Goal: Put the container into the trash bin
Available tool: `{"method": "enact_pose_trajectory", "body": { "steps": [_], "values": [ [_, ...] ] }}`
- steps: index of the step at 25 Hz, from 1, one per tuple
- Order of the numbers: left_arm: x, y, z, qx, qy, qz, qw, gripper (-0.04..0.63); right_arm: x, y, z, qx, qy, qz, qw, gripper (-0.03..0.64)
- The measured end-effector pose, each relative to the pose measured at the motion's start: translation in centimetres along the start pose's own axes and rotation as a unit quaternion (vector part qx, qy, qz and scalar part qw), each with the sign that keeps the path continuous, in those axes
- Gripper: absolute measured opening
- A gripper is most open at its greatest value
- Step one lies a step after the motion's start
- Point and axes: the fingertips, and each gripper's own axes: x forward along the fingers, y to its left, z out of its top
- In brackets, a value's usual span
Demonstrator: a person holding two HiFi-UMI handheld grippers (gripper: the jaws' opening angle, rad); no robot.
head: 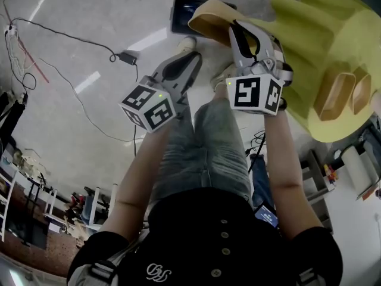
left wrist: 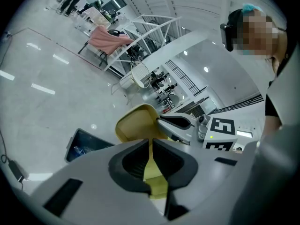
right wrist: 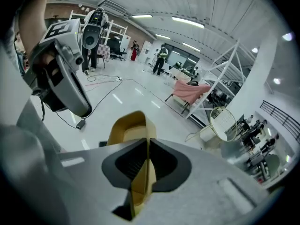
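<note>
Tan container (head: 209,16) pinched by its thin wall in both sets of jaws at once, each pair closed narrow on that wall: left gripper (head: 191,53) at the near left edge, right gripper (head: 239,33) at the right side. Held up in the air above the floor, overlapping the right edge of the dark trash bin (head: 181,12) in the head view. Both forearms stretched forward over the person's jeans (head: 202,154), grippers side by side and angled downward, marker cubes turned toward the head camera.
</note>
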Motion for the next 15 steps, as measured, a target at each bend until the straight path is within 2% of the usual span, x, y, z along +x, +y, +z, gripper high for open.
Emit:
{"method": "enact_pose_trajectory", "body": {
  "steps": [4, 15],
  "values": [
    [-0.4, 0.4, 0.2, 0.002, 0.001, 0.000, 1.0000, 0.032, 0.5, 0.6, 0.0, 0.001, 0.005, -0.011, 1.000, 0.025],
    [-0.1, -0.9, 2.2, 0.029, 0.022, -0.030, 0.9989, 0.032, -1.4, 0.2, -0.3, 0.090, 0.017, -0.034, 0.995, 0.044]
  ]
}}
